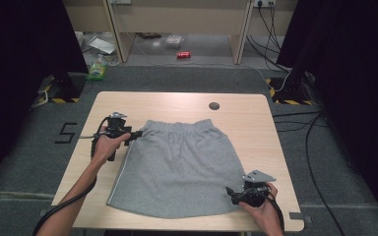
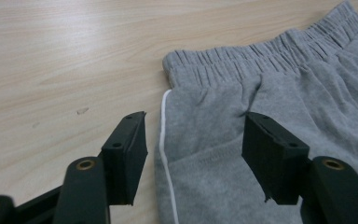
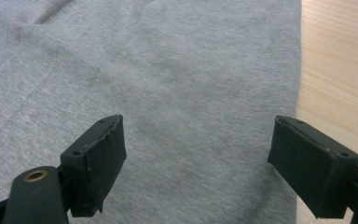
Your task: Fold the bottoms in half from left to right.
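Flat on the desk (image 1: pixel 128 101) grey shorts (image 1: pixel 177 167) are spread, left gripper (image 2: pixel 193 154) fingers half open over the waistband corner, nothing gripped, right gripper (image 3: pixel 198 165) fingers wide open above the hem corner.

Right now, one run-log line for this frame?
item: grey shorts flat on table | left gripper: open, at waistband corner, straddling side seam | right gripper: open, at hem corner | nothing held
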`<action>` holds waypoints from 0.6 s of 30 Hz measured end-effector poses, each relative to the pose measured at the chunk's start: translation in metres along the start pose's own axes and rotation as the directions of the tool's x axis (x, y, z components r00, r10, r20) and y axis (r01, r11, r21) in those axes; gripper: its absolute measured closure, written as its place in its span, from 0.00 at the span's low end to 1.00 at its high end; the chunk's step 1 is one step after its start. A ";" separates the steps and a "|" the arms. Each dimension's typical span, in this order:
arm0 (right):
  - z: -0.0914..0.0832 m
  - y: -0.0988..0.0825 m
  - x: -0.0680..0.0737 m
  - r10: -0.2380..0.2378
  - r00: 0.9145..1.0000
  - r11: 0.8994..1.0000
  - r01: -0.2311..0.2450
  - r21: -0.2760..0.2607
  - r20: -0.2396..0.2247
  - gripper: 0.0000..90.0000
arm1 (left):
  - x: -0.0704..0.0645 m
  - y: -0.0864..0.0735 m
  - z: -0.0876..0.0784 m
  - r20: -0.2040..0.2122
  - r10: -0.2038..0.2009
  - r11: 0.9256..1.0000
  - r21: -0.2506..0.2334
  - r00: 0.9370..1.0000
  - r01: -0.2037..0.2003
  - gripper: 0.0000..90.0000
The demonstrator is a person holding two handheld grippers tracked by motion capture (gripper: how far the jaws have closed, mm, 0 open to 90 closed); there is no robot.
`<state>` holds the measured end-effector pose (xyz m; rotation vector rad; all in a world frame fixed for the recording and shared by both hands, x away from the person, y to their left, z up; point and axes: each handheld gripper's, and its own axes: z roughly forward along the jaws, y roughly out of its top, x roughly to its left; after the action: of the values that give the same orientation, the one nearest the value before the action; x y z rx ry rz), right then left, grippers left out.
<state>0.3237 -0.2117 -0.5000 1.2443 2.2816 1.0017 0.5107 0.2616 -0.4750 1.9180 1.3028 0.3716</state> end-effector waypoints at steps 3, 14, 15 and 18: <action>0.001 0.000 0.001 0.003 1.000 1.000 -0.003 0.001 -0.003 0.21 | 0.001 0.006 0.008 -0.007 -0.006 1.000 0.005 1.000 0.006 0.47; 0.001 0.001 0.001 -0.003 1.000 1.000 0.003 -0.001 -0.008 0.21 | 0.001 0.024 0.041 -0.024 -0.004 0.999 0.047 1.000 0.005 0.56; 0.001 0.001 0.001 -0.003 1.000 1.000 0.003 -0.001 -0.008 0.21 | 0.001 0.024 0.041 -0.024 -0.004 0.999 0.047 1.000 0.005 0.57; 0.002 0.001 0.002 -0.009 1.000 1.000 0.009 -0.002 -0.010 0.21 | 0.000 0.027 0.051 -0.045 0.009 0.997 0.076 0.999 -0.005 0.60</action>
<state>0.3242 -0.2089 -0.5007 1.2300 2.2909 1.0098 0.5599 0.2349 -0.4889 1.9884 1.3573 0.3757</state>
